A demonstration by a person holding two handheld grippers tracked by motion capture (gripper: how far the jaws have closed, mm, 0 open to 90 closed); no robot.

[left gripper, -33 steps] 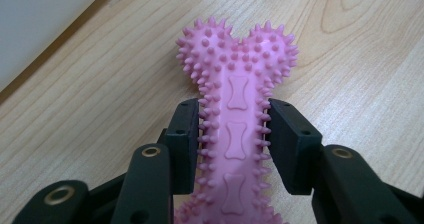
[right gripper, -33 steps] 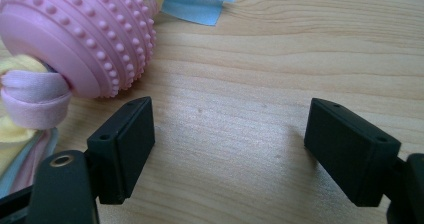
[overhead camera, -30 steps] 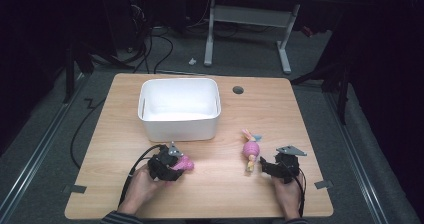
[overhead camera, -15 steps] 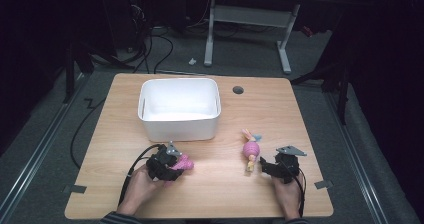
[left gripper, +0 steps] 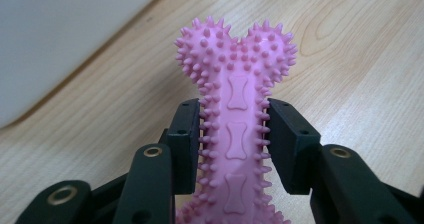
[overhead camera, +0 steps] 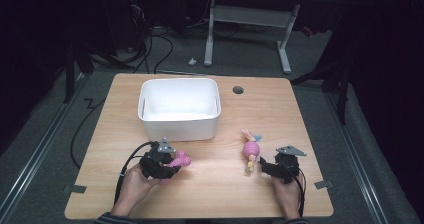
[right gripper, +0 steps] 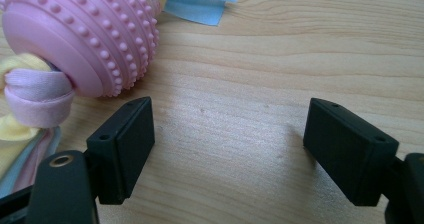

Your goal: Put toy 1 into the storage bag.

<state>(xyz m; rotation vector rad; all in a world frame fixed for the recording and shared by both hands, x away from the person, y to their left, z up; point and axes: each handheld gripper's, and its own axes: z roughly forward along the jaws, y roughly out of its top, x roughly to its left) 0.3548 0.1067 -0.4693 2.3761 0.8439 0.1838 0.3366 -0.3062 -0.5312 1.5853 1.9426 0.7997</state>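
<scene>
1. The pink spiked bone toy point(left gripper: 235, 129) is clamped by the left gripper point(overhead camera: 162, 165), at 7 o'clock from the white bin point(overhead camera: 179, 108).
2. The right gripper point(right gripper: 227, 149) is spread wide, nothing held; the pink ball toy point(right gripper: 82, 34) lies at its 10 o'clock.

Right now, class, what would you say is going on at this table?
A person works at a wooden table with a gripper in each hand. The left gripper is shut on a pink spiky bone toy, gripping its shaft near the white bin. The right gripper is open with nothing between its jaws, resting beside a pink ball toy with cloth tails that lies on the table. The bin looks empty.
</scene>
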